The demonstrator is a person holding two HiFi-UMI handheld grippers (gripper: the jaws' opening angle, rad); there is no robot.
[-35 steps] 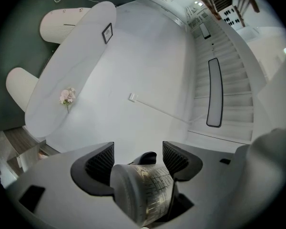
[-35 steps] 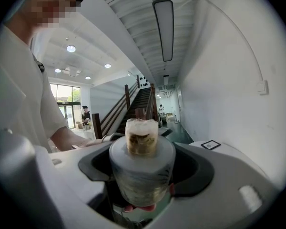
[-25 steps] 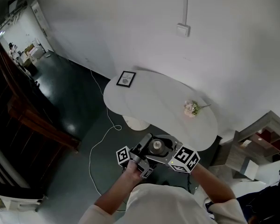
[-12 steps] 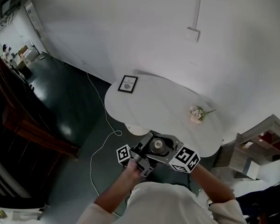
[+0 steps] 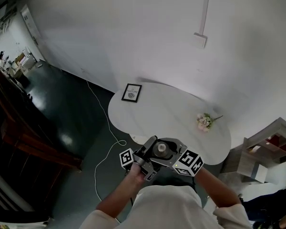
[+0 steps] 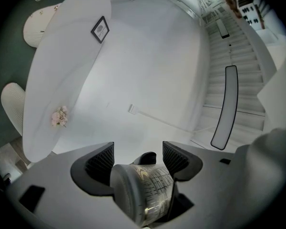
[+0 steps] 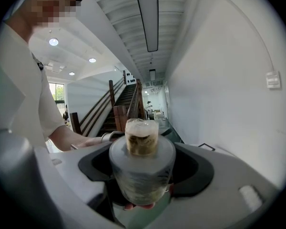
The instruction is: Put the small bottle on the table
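The small bottle point(image 5: 159, 149), clear with a pale round cap, stands upright in mid-air close to the person's chest. Both grippers meet on it. My left gripper point(image 5: 150, 150) comes in from the left and my right gripper point(image 5: 172, 150) from the right. In the left gripper view the bottle point(image 6: 145, 190) lies across the gap, with both pads against its sides. Seen from the right gripper, the bottle point(image 7: 142, 173) stands upright between the jaws, which hug its body. The white oval table point(image 5: 167, 116) lies ahead of and below the grippers.
On the table are a small black picture frame point(image 5: 131, 92) at its far left end and a pink flower bunch point(image 5: 205, 122) to the right. A white cable point(image 5: 107, 128) runs over the dark floor. A shelf unit point(image 5: 271, 147) stands at the right and a wooden stair rail point(image 5: 24, 132) at the left.
In the head view the table, frame and flowers have slid down towards the grippers. Both grippers and the bottle keep the same place and hold.
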